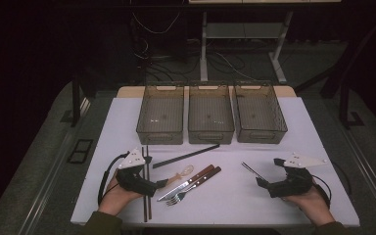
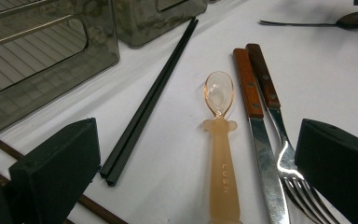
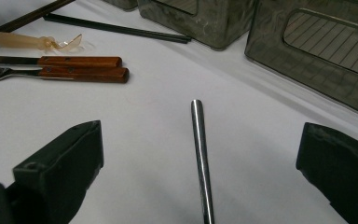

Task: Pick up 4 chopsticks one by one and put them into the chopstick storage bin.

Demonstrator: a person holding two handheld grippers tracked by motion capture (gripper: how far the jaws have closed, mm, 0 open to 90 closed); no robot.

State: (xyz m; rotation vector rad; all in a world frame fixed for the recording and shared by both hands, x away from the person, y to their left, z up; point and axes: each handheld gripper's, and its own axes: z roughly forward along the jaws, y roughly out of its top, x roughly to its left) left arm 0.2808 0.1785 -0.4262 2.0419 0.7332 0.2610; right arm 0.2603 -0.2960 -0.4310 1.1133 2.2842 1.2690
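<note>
Two hand-held grippers rest low on the desk, both with jaws spread wide and nothing between the pads. The left hand-held gripper points at a pale amber spoon, which lies flat between its jaws without touching them; just beside the spoon lie a knife and a fork with brown wooden handles, and on the other side a black chopstick pair. The right hand-held gripper straddles the thin steel handle of a dark spoon, again with no contact.

Likely trouble on the left: the knife lies so close to the amber spoon that closing jaws could catch it too, or nudge it into the fork. On the right, the steel handle is slim, round and flat on the desk, so the pads may slip off or roll it away. Three grey bins stand well apart at the far edge.
</note>
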